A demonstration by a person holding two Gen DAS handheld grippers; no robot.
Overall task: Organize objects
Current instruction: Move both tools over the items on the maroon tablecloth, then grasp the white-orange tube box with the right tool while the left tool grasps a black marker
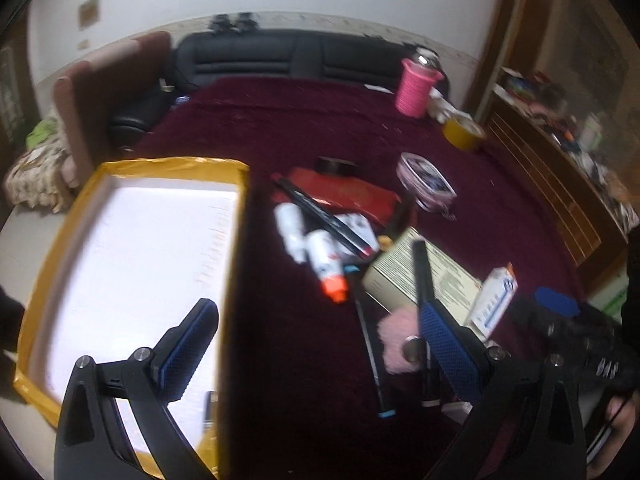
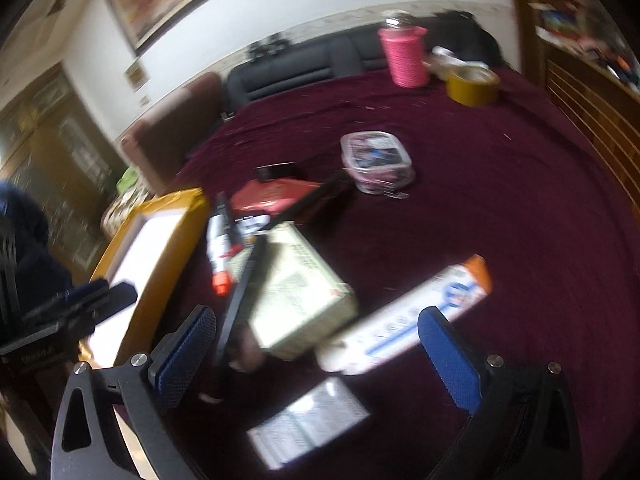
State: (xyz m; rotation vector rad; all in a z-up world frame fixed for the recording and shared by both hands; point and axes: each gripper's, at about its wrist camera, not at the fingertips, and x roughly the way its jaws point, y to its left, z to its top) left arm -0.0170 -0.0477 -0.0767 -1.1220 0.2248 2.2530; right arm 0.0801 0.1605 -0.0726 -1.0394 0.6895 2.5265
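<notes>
Your left hand-held gripper (image 1: 316, 336) is spread wide, holding nothing, over the yellow-rimmed tray's (image 1: 168, 166) right edge. Your right hand-held gripper (image 2: 316, 344) is released too, above the white toothpaste box (image 2: 404, 324). Just left of that box: cream carton (image 2: 300, 292). Past the carton: white orange-capped bottle (image 2: 219, 252), red packet (image 2: 272, 196). Beyond on the maroon-covered bench (image 2: 500, 200): clear lidded container (image 2: 376, 160), tape roll (image 2: 472, 86), pink cup (image 2: 404, 56).
</notes>
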